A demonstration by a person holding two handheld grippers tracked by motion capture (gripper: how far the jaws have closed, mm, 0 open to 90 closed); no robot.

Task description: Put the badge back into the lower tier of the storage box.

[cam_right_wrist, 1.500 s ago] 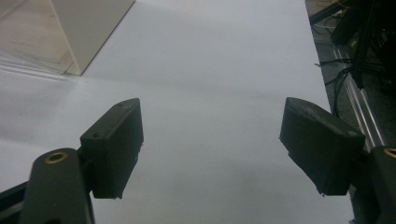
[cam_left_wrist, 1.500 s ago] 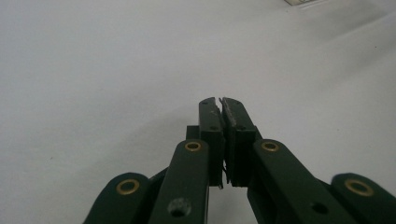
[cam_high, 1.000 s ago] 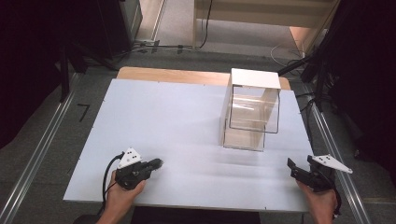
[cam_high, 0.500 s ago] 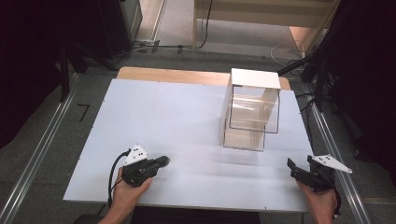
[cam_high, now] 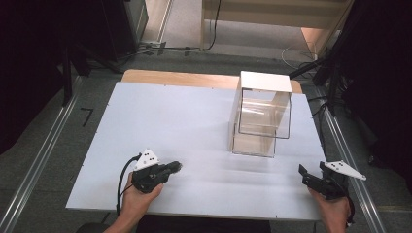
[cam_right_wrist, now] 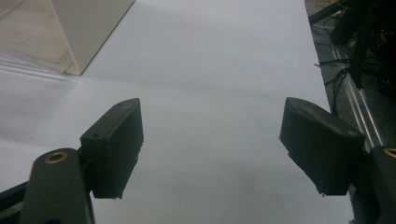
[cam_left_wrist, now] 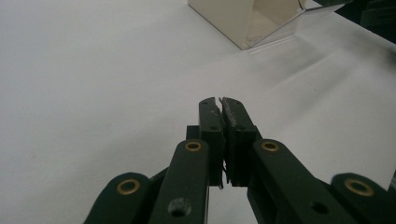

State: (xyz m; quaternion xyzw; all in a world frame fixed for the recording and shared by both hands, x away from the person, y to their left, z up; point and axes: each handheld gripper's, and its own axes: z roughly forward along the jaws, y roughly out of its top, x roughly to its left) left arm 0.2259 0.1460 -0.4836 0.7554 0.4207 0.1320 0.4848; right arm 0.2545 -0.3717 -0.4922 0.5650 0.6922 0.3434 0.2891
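Clear acrylic box with white top and side is standing toward the bench's far right, nearer the right tool, gaping empty; left tool is resting closed, empty.

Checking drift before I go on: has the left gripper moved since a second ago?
Yes. In the high view the left gripper has slid a little toward the clear box, away from the table's left edge. Fingers shut on nothing.

We count two claws, the left claw at the lower left and the right claw at the lower right, one clear box at the upper right, and one white desk.
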